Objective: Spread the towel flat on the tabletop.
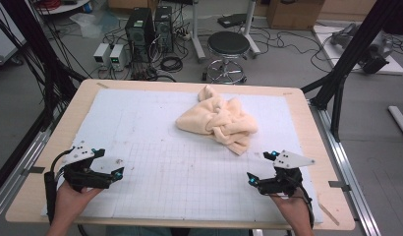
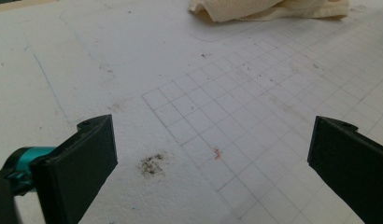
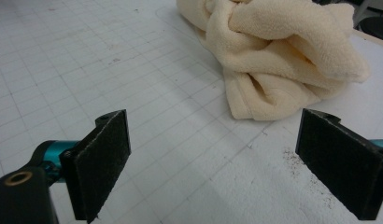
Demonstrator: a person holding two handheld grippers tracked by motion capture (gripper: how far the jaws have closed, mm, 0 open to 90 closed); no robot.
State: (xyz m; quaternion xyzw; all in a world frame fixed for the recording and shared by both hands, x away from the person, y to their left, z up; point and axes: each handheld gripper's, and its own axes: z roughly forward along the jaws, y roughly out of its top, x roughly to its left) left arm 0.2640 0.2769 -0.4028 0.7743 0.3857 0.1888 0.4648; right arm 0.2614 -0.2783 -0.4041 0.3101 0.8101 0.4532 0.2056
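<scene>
Towel (image 1: 216, 120), cream and crumpled, lies apart at one o'clock from my spread, empty left claw (image 1: 108, 167) and eleven o'clock from my equally spread right claw (image 1: 261, 167).

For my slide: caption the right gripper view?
Open right gripper faces a crumpled cream towel on the gridded mat.

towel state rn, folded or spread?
Neither: the towel lies crumpled in a bunched heap on the mat, with twisted folds and no flat layers, clearest in the right gripper view.
</scene>
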